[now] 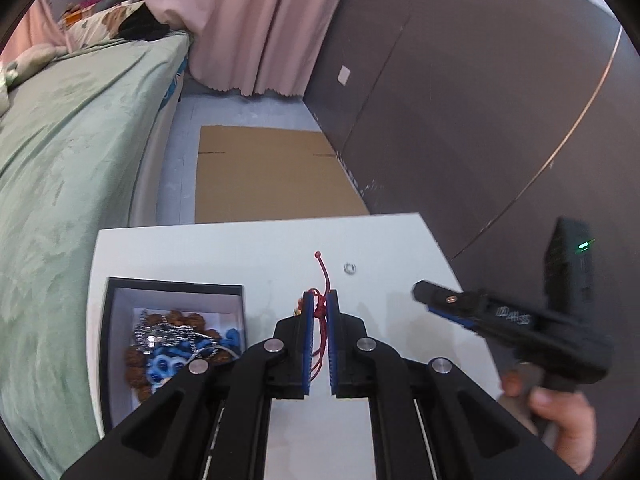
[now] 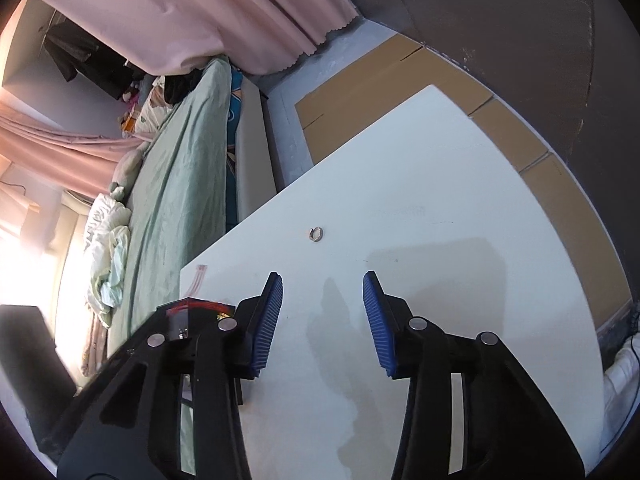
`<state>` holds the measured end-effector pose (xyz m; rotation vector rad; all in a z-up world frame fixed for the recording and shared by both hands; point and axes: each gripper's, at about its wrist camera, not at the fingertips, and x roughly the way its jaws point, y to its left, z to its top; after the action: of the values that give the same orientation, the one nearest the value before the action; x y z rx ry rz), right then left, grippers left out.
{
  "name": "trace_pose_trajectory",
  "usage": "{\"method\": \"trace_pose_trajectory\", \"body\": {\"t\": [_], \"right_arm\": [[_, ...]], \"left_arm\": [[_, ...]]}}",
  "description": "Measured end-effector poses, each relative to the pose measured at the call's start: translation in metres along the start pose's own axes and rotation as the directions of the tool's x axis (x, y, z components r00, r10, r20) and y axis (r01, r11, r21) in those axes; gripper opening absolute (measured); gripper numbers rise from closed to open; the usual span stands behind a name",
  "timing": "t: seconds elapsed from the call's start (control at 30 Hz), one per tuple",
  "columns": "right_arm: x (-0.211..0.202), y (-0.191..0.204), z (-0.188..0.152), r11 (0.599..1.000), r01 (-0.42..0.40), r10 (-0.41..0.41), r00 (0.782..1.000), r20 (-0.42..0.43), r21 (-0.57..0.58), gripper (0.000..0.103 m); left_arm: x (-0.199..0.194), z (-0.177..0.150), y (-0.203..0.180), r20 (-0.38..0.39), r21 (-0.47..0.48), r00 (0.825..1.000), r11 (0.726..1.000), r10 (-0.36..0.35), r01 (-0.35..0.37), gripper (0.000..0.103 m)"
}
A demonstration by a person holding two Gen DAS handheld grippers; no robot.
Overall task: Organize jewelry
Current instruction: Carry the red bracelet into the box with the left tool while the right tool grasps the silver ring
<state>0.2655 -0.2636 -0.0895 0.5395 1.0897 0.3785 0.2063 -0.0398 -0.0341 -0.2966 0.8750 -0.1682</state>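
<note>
- Left gripper point(image 1: 320, 312), nearest the lens: angled down over the desk point(image 1: 380, 240), jaws pinched nearly together on 1 red cord bracelet point(image 1: 320, 308); cord's knotted tail sticks up past the tips, a loop hangs between the blue pads.
- Right gripper point(image 2: 323, 312): also tilted down, jaws about half apart w/ nothing between them, only bare desk below. In left-wrist view a hand point(image 1: 560, 420) wraps its handle at the desk's right edge.
- 1 small silver ring point(image 2: 316, 233) lies flat on the desk ahead of the right gripper, apart from both tools.
- 1 open black box point(image 1: 120, 320) near the desk's left edge holds brown beads, a silver chain & blue pieces; can't count those.
</note>
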Motion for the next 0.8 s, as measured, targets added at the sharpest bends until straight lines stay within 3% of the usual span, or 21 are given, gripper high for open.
{"method": "trace_pose_trajectory", "body": {"t": [0.23,0.37,0.8], "right_arm": [[0.031,0.017,0.001,0.996,0.06,-0.061,0.998,-0.006,-0.059,0.043],[0.042,0.021,0.003,0.995,0.07,-0.07,0.998,0.001,-0.072,0.036],[0.073,0.023,0.013,0.986,0.152,-0.149,0.988,0.04,-0.073,0.034]], "left_arm": [[-0.034,-0.002,0.034,0.046,-0.087,0.999,0.996,-0.019,0.023,0.004],[-0.046,-0.002,0.049,0.059,-0.111,0.998,0.993,-0.019,0.026,0.004],[-0.046,-0.008,0.083,0.036,-0.174,0.999,0.985,-0.008,0.014,0.004]]}}
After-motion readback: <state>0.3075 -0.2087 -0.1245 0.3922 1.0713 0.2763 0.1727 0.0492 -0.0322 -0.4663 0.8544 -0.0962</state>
